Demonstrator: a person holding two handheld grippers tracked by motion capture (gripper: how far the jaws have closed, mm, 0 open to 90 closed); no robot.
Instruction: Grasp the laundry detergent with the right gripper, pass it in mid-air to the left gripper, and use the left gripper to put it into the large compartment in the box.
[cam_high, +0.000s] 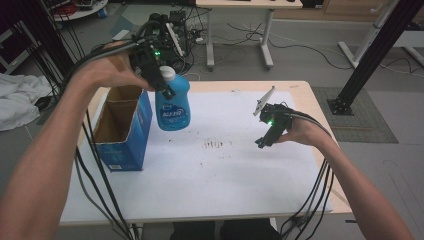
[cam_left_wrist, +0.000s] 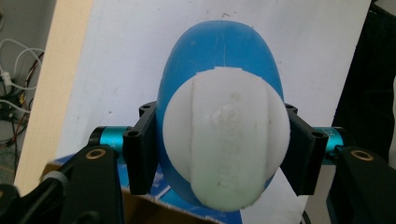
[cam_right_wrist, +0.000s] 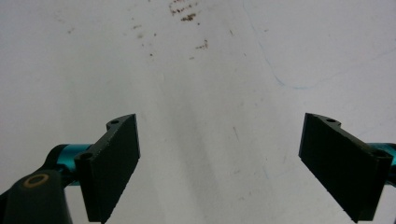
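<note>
A blue bottle (cam_high: 172, 107) with a white cap (cam_high: 167, 74) hangs in the air above the white table sheet, just right of an open blue cardboard box (cam_high: 123, 129). My left gripper (cam_high: 161, 82) is shut on the bottle's neck below the cap. In the left gripper view the white cap (cam_left_wrist: 224, 140) sits between the two black jaws, with the blue bottle body (cam_left_wrist: 219, 46) beyond it. My right gripper (cam_high: 264, 139) is held low over the sheet at the right, open. In the right gripper view its fingers (cam_right_wrist: 114, 165) stand wide apart with nothing between them.
The white sheet (cam_high: 215, 165) covers most of the wooden table and bears a patch of small brown marks (cam_high: 214, 144). Cables trail from both grippers off the front edge. Behind the table are a desk frame, floor cables and a black post (cam_high: 372, 55).
</note>
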